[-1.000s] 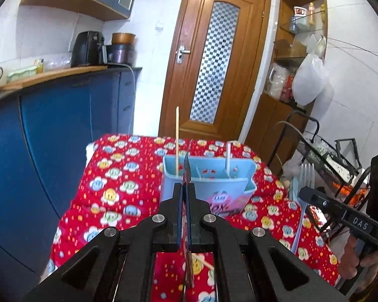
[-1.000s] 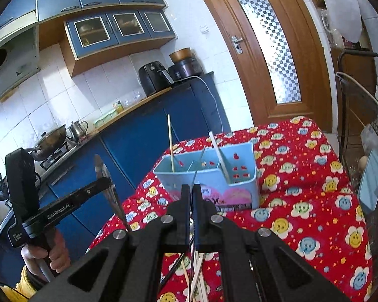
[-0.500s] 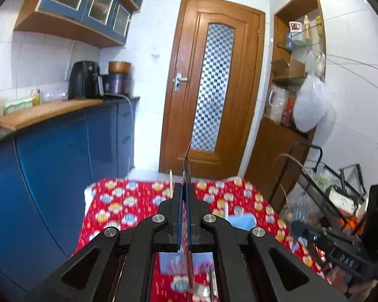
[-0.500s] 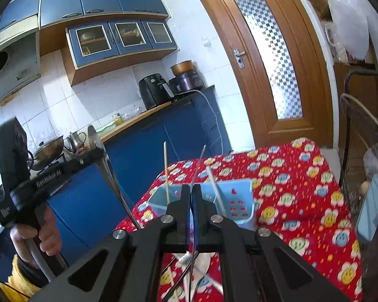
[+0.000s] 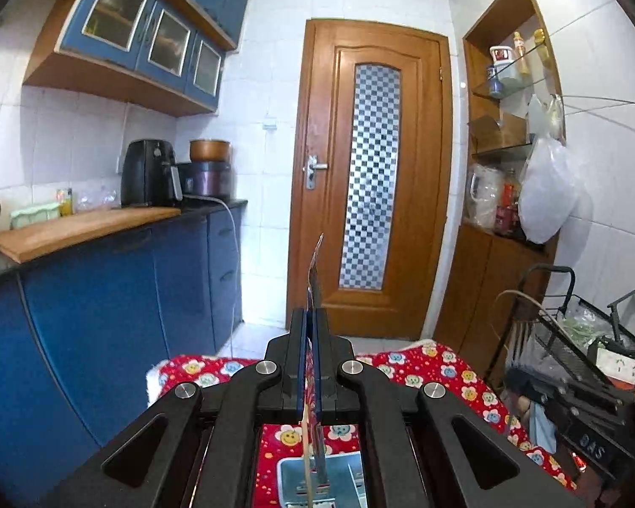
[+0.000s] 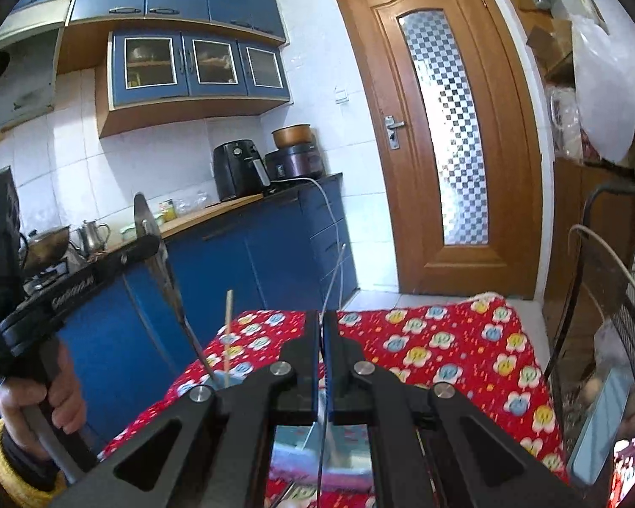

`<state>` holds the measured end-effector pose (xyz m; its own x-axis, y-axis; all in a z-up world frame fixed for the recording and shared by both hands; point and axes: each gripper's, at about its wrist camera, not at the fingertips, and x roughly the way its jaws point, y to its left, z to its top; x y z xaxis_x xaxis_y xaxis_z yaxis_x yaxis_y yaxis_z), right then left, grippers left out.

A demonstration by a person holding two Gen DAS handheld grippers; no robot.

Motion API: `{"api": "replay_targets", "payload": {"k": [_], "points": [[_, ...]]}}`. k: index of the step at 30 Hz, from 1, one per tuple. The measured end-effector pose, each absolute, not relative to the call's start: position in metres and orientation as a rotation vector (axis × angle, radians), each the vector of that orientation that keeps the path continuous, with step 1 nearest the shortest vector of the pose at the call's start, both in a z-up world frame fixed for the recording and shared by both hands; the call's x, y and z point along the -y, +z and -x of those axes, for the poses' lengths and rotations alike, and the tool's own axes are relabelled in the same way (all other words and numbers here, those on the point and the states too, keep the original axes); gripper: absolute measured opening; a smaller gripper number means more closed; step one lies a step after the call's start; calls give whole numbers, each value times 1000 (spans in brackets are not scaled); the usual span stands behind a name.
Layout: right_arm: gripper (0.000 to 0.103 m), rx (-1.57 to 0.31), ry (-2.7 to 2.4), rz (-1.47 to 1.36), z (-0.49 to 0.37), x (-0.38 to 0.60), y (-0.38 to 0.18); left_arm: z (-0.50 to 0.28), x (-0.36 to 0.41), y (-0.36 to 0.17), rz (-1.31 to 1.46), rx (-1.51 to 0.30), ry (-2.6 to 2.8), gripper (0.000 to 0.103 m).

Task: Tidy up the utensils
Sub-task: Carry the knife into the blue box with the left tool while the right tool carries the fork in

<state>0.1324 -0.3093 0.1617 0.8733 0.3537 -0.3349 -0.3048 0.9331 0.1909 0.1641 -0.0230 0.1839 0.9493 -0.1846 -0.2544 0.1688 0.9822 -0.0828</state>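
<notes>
Utensils mid-transfer — both tongs loaded above the caddy!

Left tongs (image 5: 312, 317) are clamped tight on a flat metal utensil (image 5: 315, 275), maybe a knife, rising at frame centre; right tongs (image 6: 321, 330) are pinched shut on a thin wire-like utensil (image 6: 333, 279). The blue caddy (image 5: 317, 482) sits low in frame on the red flowered tabletop (image 6: 444, 347), already holding a wooden stick (image 6: 227, 330) — so sorting looks partly done, with these two pieces yet to be slotted.
</notes>
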Motion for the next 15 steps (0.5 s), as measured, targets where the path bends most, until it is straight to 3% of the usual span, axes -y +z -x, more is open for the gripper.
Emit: {"api": "replay_targets", "payload": {"k": [15], "points": [[3, -374, 275, -25, -173, 283, 126, -186, 30, 127, 63, -347, -190, 2]]}}
